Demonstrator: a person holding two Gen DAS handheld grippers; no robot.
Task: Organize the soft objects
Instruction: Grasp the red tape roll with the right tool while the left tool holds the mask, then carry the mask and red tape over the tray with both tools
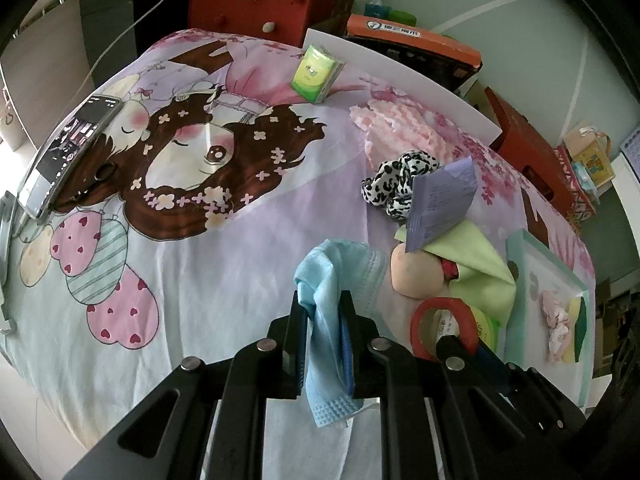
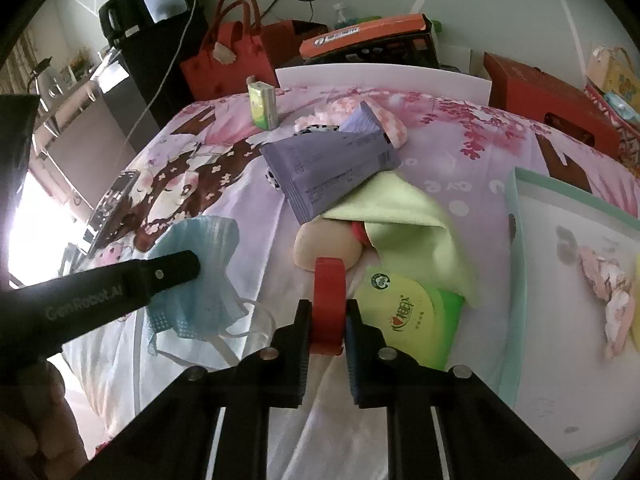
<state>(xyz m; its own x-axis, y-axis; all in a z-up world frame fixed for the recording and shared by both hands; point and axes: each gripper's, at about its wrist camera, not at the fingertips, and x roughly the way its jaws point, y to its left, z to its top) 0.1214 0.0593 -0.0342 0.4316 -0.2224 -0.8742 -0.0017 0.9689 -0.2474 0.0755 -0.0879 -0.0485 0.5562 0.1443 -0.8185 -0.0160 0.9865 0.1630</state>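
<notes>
My left gripper [image 1: 325, 312] is shut on a light blue face mask [image 1: 334, 280] and holds it above the bedsheet; the mask also shows in the right wrist view [image 2: 196, 276], hanging from the left gripper's fingers [image 2: 172, 270]. My right gripper [image 2: 329, 320] is shut on a red tape roll [image 2: 329, 304], seen from the left wrist as a red ring [image 1: 444, 320]. A peach soft ball [image 2: 326, 246], a lime green cloth [image 2: 404, 224], a purple packet [image 2: 332, 168] and a green wipes pack [image 2: 412, 320] lie just ahead.
A teal-rimmed white tray [image 2: 520, 264] at the right holds a pink scrunchie [image 2: 608, 288]. A leopard scrunchie [image 1: 400, 184], a pink fluffy cloth [image 1: 400, 128], a green tissue pack [image 1: 316, 72] and a phone [image 1: 68, 152] lie on the cartoon sheet. Red bag and boxes stand behind.
</notes>
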